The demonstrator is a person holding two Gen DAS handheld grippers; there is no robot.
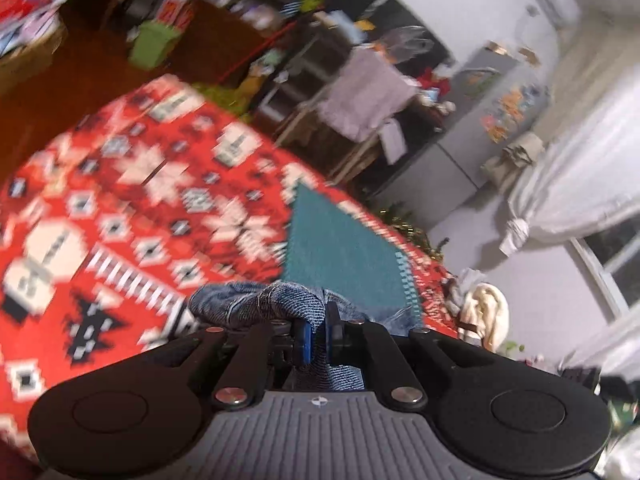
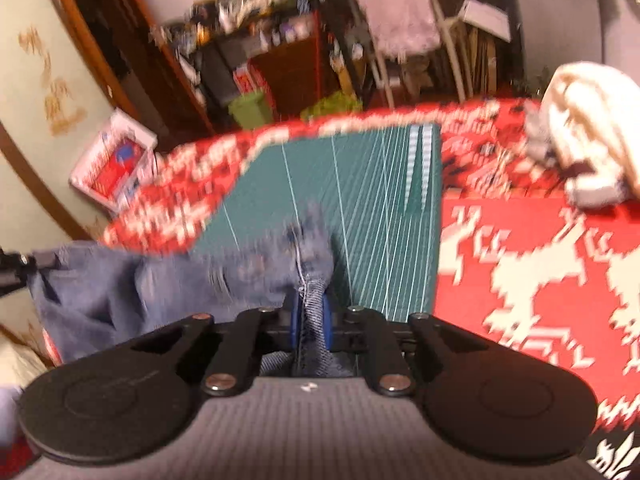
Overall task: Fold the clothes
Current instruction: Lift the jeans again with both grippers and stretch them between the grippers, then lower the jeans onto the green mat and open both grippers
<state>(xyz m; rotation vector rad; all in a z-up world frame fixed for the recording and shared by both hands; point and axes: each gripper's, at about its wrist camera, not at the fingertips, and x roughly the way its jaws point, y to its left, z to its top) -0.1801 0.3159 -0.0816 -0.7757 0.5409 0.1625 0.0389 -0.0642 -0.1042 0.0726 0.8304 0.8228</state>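
**Denim garment held between two grippers above the mat**

The blue denim garment [image 2: 168, 280] is held clear of the surface, not laid flat; it is clamped at two separate points so that the cloth hangs spread between them. The left gripper [image 1: 316, 340] is closed on a bunched denim edge, gripped between its blue pads [image 1: 303, 340]; the right gripper [image 2: 312, 322] is likewise closed on a stitched seam of the same garment. In the right wrist view, cloth is seen stretching leftward to a black clamp at the frame's edge, judged to be the left gripper. Below lies a green ruled cutting mat [image 2: 360, 208], set on a red-and-white patterned blanket [image 2: 520, 264]; the mat reaches the blanket's far edge. A cream bundled cloth [image 2: 592, 120] rests near the blanket's far right corner. Whether any fold exists cannot be told; motion blur obscures detail.
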